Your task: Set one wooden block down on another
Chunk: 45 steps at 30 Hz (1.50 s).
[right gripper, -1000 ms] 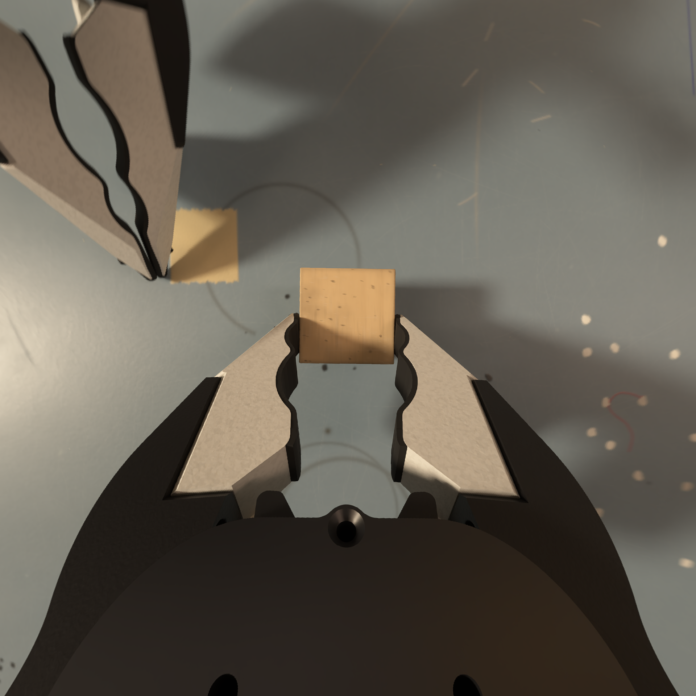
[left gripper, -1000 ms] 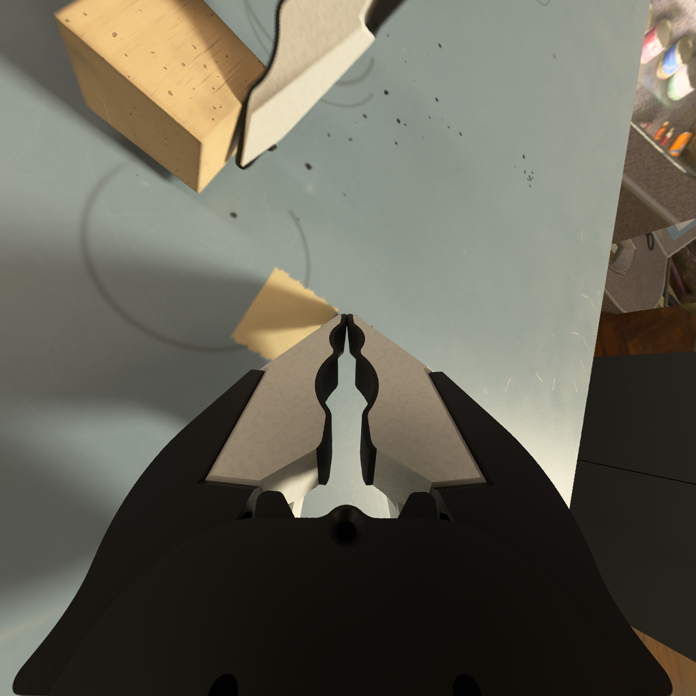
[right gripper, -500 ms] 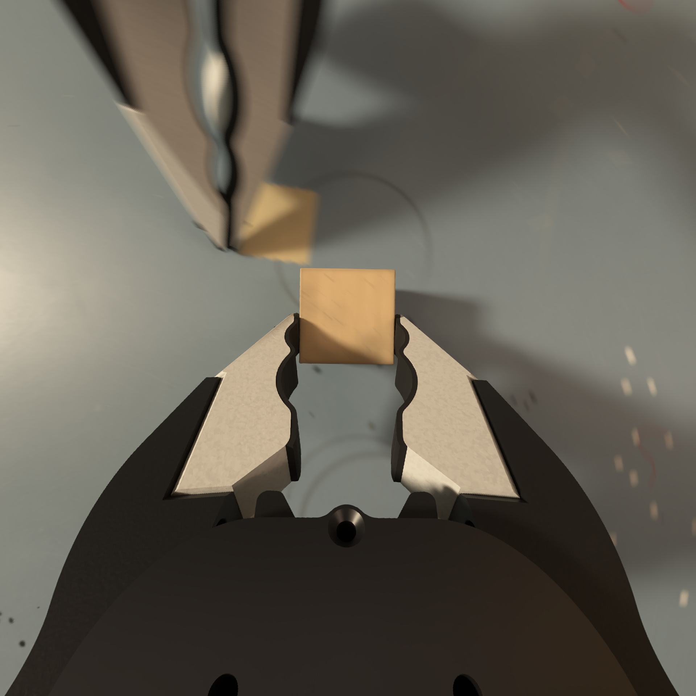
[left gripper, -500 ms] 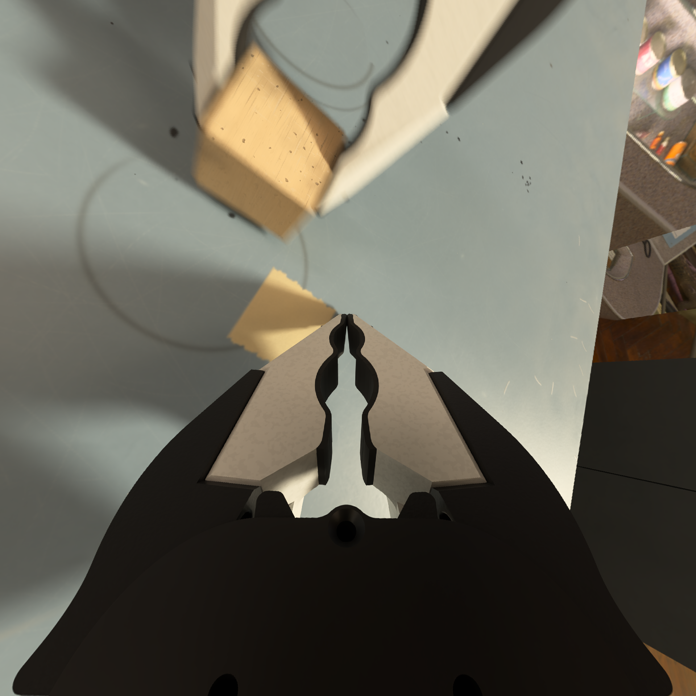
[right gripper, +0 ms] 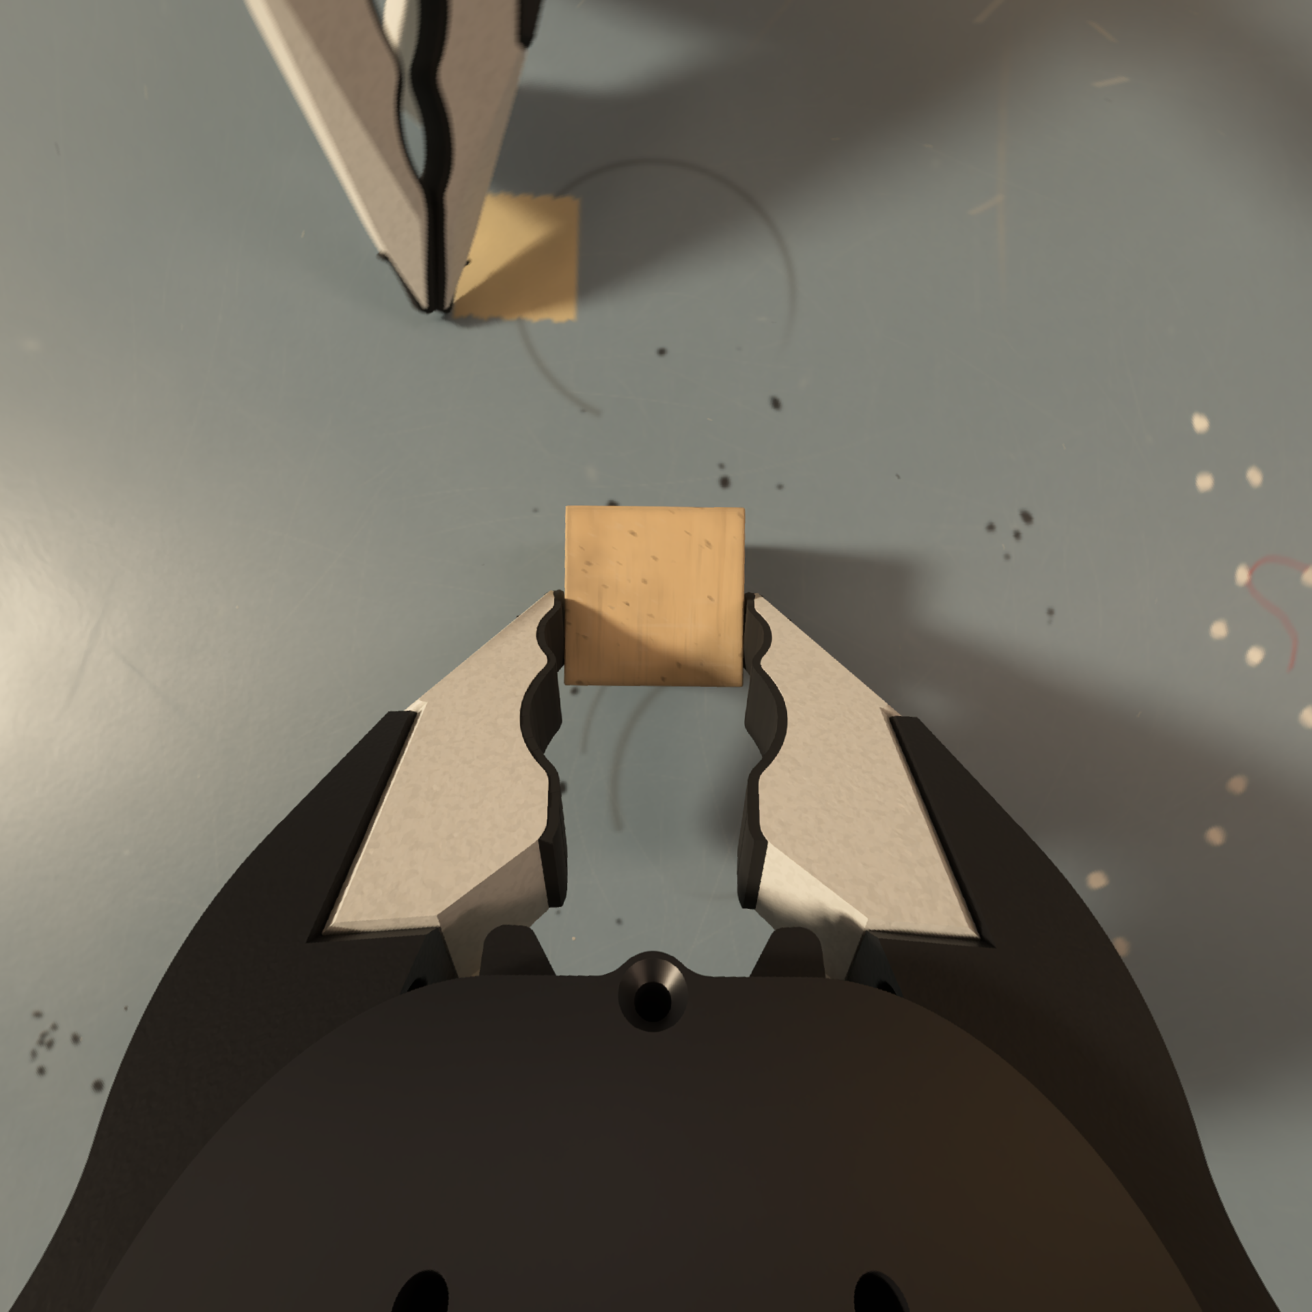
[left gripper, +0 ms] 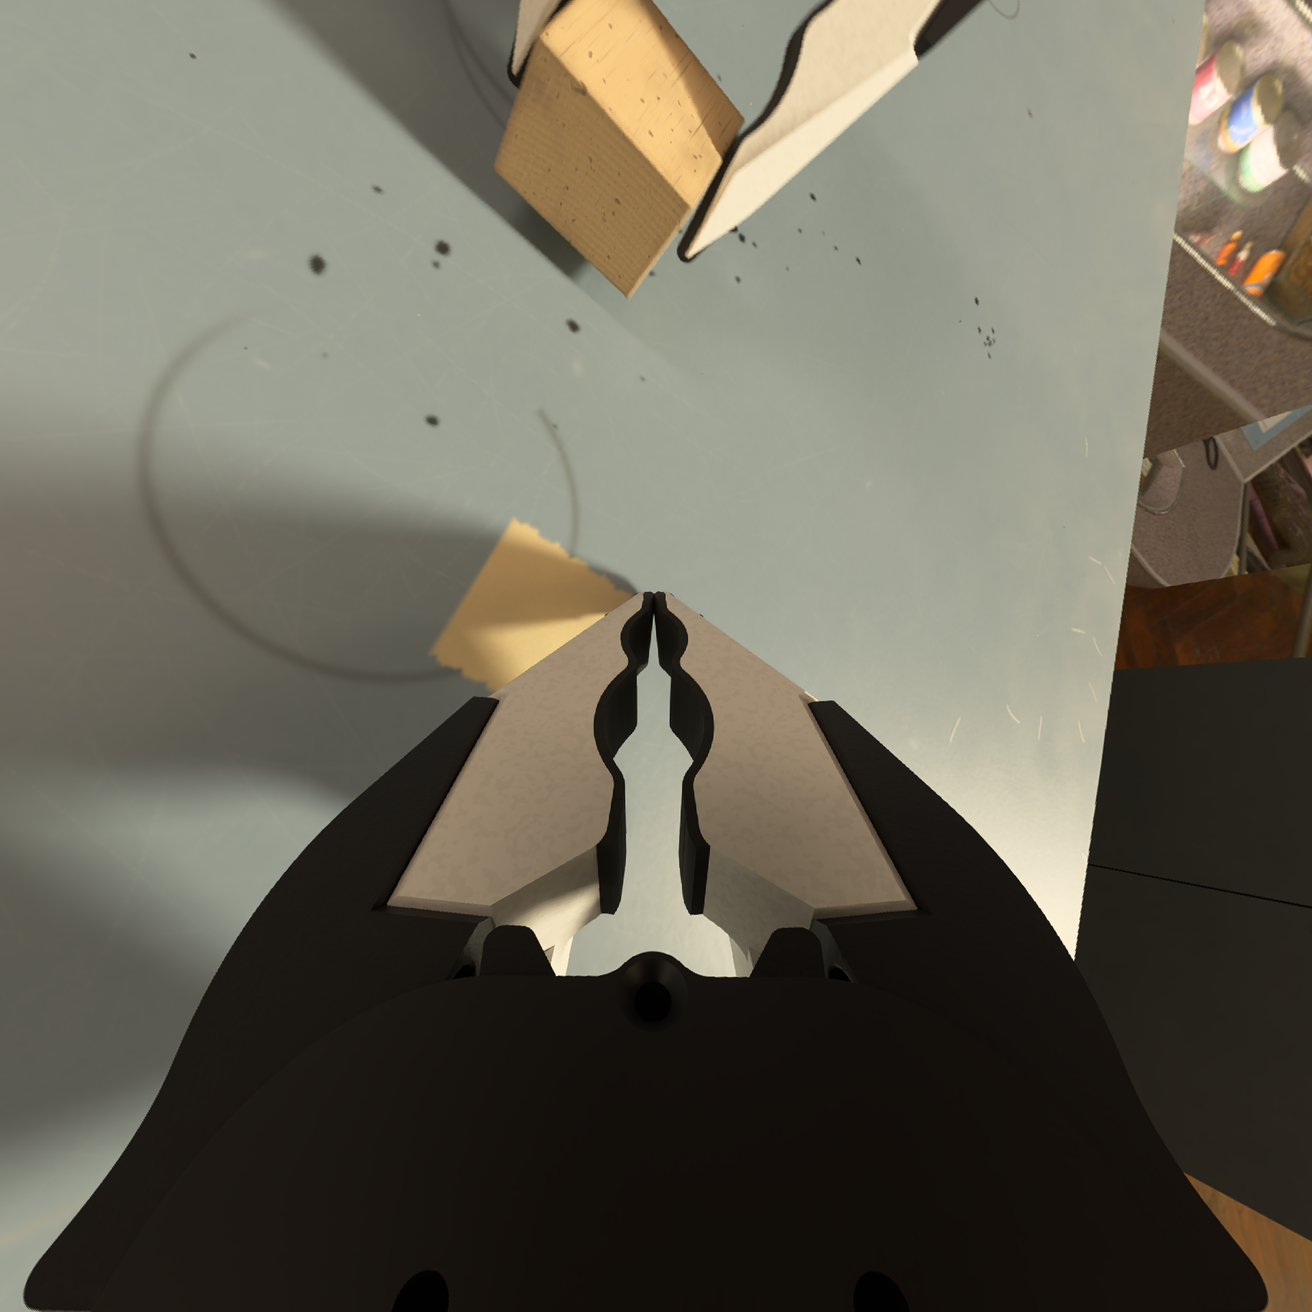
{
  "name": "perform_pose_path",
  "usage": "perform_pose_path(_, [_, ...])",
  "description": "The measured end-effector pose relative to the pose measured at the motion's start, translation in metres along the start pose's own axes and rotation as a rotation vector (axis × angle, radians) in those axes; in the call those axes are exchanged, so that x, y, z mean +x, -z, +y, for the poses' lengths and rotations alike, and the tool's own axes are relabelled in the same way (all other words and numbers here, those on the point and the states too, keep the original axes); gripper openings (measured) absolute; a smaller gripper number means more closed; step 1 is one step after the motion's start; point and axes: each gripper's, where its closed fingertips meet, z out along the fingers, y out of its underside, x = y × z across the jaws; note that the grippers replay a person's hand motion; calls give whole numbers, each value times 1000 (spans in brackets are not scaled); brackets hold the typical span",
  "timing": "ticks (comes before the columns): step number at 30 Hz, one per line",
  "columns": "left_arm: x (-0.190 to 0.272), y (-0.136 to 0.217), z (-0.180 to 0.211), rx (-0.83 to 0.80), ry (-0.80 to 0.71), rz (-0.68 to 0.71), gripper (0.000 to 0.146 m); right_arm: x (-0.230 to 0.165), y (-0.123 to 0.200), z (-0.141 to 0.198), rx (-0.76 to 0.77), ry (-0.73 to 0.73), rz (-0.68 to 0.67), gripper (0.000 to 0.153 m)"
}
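Right wrist view: carry step, pale speckled wooden cube [right gripper: 654, 595] clamped in right gripper [right gripper: 654, 625].
Flat tan block [right gripper: 525, 263] lies beyond, touching clenched, empty left gripper [right gripper: 434, 302]; next, probably, centre above and lower.

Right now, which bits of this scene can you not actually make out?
- Block on table: left wrist view, near corner hidden behind the shut left gripper.
- Held block: right wrist view, only its top shows; right gripper covers its sides.
- Shelf items: left wrist view, too small, edge-cropped.
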Motion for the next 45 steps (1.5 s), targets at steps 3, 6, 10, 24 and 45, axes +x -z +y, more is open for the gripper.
perform_pose_path(3, [0,0,0,-4,1,9,0,25,-1,-4,-37,-39,111,50])
perform_pose_path(6, [0,-1,-1,-8,2,15,0,35,-10,-14,62,-175,43,50])
perform_pose_path(10, [0,-1,-1,0,6,2,0,3,-12,-22,-26,45,-6,50])
perform_pose_path(24, [-1,-1,-2,4,7,-2,0,26,44,58,78,-209,82,50])
perform_pose_path(45, [-1,-3,-4,2,-10,-4,0,-22,76,104,38,-200,123,50])
